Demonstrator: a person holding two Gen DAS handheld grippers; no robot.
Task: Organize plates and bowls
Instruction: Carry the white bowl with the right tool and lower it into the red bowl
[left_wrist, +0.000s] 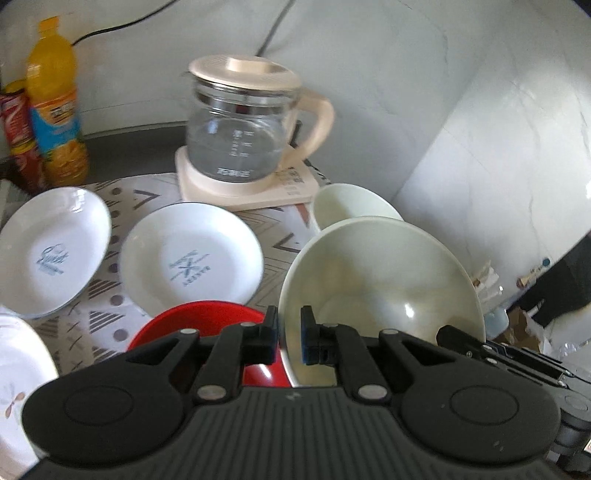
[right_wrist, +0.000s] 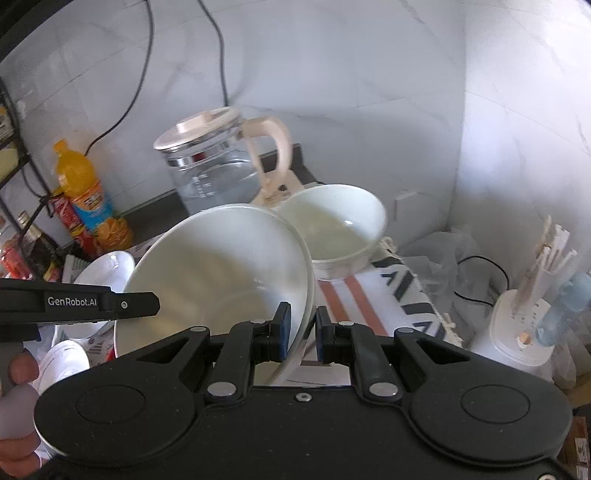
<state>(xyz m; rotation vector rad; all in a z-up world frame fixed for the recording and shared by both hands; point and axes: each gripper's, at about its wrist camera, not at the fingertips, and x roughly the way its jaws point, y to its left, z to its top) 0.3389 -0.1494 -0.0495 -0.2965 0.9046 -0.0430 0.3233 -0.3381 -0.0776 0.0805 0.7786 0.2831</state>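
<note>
Pale bowl (left_wrist: 384, 280), rim clamped by both tools

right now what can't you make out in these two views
- Left wrist view: the red bowl is mostly hidden behind the left gripper.
- Left wrist view: the floral plate is cut off by the left edge.
- Right wrist view: the near rim of the large pale bowl is hidden behind the right gripper.
- Both views: kettle markings are too blurred to read.

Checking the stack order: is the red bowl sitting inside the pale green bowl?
No, the red bowl lies on the mat beside the pale green bowl.
</note>
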